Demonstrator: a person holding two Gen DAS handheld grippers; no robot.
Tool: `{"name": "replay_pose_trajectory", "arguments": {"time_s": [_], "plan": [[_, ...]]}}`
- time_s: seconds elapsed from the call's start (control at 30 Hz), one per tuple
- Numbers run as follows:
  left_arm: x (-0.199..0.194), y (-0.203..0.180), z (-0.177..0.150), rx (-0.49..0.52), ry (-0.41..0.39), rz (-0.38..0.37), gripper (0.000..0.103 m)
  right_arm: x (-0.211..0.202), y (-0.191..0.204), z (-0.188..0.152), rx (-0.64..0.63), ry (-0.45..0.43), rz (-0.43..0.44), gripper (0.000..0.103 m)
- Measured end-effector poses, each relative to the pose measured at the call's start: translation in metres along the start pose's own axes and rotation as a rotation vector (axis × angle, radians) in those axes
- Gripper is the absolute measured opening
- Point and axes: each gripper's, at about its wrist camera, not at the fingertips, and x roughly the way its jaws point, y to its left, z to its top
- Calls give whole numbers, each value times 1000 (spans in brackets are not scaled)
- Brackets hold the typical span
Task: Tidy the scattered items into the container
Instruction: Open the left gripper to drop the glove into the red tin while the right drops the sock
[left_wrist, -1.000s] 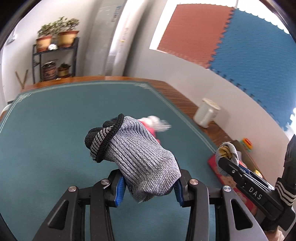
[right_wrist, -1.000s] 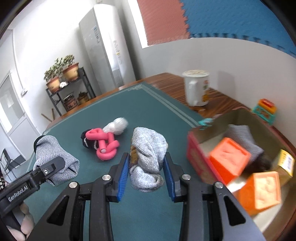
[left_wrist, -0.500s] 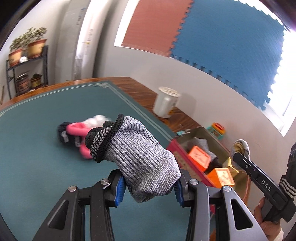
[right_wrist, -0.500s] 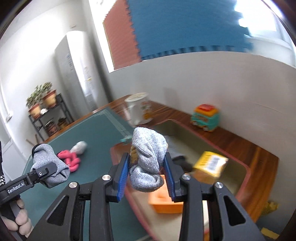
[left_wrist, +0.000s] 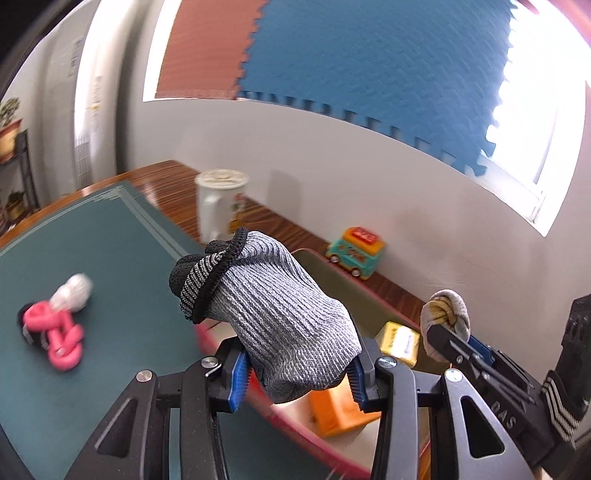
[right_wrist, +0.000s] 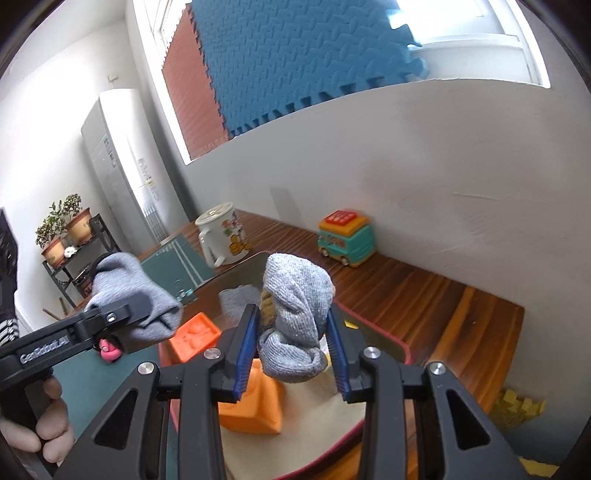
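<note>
Grey sock (left_wrist: 280, 321) now hangs over the red box (left_wrist: 221, 341), off the mat.

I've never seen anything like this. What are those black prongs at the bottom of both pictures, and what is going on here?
There is no robot here: a person holds a hand tool with two fingers in each hand, and a small wide-angle camera on each tool looks forward along those fingers. One picture comes from the left tool, the other from the right.

The left gripper is clamped on a rolled grey sock with a black cuff. The right gripper is clamped on a lighter grey sock bundle. Each tool also shows at the edge of the other's picture.

Below them sits a red-rimmed box that already holds orange blocks and a yellow packet. On the green mat a pink toy still lies beside a white ball. A mug and a toy van stand on the wooden tabletop.
</note>
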Motion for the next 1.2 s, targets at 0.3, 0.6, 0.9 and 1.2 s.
{"name": "replay_pose_trajectory", "arguments": {"time_s": [0.3,0.6,0.9,1.2], "plan": [[37,-19,6,25,66,-42,74,7,-13,2,11,7,2,40],[22,14,4,-83,44,-15,75,17,-1,1,-12,23,29,40],[5,35,-10,-86,39,37,75,39,19,13,-53,44,27,51],[-10,77,-20,-179,35,70,75,31,31,15,-47,29,26,59]]}}
